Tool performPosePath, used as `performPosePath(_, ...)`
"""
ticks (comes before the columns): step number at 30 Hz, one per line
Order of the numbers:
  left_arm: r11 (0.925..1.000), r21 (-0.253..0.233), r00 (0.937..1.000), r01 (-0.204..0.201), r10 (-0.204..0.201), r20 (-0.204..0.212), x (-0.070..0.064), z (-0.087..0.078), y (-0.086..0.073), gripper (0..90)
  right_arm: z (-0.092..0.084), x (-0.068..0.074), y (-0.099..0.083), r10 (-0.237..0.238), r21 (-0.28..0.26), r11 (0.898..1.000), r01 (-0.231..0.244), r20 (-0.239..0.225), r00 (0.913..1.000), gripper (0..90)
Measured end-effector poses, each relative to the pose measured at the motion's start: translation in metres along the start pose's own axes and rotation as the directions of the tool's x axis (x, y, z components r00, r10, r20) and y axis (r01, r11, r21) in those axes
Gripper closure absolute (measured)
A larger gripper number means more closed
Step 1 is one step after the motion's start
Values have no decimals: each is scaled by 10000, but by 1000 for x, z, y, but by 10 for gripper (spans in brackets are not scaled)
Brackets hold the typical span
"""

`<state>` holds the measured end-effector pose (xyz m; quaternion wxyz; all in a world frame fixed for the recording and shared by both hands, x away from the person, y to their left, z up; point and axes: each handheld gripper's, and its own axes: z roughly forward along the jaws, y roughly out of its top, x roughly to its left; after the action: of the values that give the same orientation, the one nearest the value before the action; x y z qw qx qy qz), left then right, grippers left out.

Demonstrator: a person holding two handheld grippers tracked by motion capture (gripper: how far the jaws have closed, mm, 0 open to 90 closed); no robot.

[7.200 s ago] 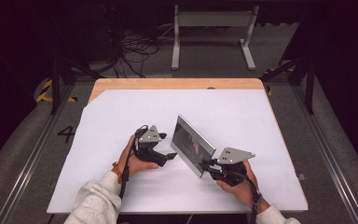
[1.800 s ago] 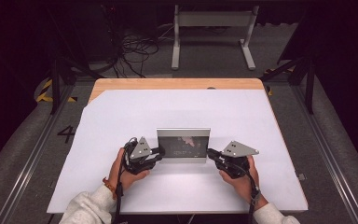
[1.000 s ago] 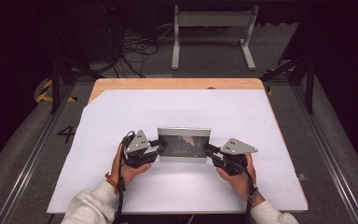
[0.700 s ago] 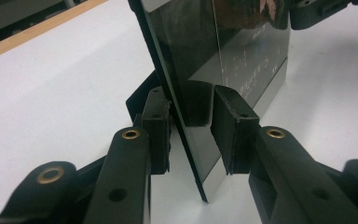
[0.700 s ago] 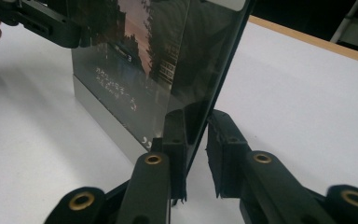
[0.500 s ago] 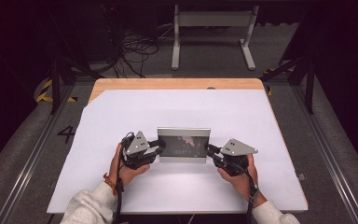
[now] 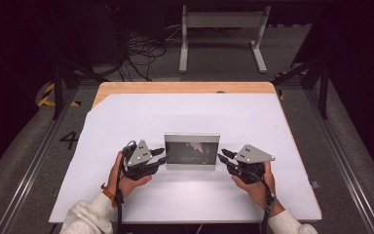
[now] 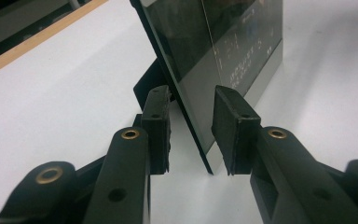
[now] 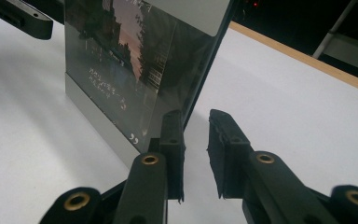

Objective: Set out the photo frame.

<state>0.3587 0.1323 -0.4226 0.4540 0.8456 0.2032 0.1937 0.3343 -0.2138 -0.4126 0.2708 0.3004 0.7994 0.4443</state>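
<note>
A photo frame (image 7: 192, 151) with a silver border and a dark picture stands upright on the white table (image 7: 141, 112), facing the person. My left gripper (image 7: 159, 155) is at its left edge. In the left gripper view the frame (image 8: 214, 37) has that edge between my open jaws, with a gap on each side of my left gripper (image 8: 192, 93). My right gripper (image 7: 222, 156) is at the frame's right edge. In the right gripper view my right gripper (image 9: 196, 116) is open, and the frame (image 9: 121, 56) rises just beyond the left finger (image 9: 172, 135).
The frame's black back prop (image 8: 149, 84) rests on the table behind it. A wooden strip (image 7: 185, 87) marks the table's far edge. Cables (image 7: 141, 48) and a metal stand (image 7: 221, 22) are on the floor beyond. White tabletop extends on all sides of the frame.
The frame has turned from a diagonal stance to facing the person squarely. Over the last second both grippers have stayed at its side edges with hardly any movement.
</note>
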Motion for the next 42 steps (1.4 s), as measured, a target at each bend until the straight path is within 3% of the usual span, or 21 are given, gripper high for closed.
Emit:
performPosePath(4, 10000, -38, 9999, 43, -42, 120, 1, -4, -2, 617, -3, -1, -1, -312, 239, 9992, 312, -6, 9995, 722)
performPosePath(10, 9999, 119, 10000, -2, 1, 39, 0, -8, -7, 569, -7, -3, -3, -371, 326, 9988, 372, -38, 9993, 702)
performPosePath(18, 9993, 347, 9997, -151, 157, -181, -2, -15, -12, 490, -12, -4, -10, -725, 903, 9932, 728, -67, 9973, 639)
performPosePath(23, 9988, 462, 9996, -184, 195, -225, -4, -19, -17, 419, -15, -5, -14, -724, 969, 9926, 729, -84, 9973, 583)
performPosePath(34, 9974, 711, 9985, -123, 160, -515, -6, -29, -28, 283, -24, 0, -18, -1242, 835, 9885, 1260, -261, 9919, 494)
performPosePath(42, 9965, 832, 9981, -55, 106, -610, -7, -33, -38, 201, -28, -1, -25, -1260, 1039, 9865, 1269, -152, 9919, 418)
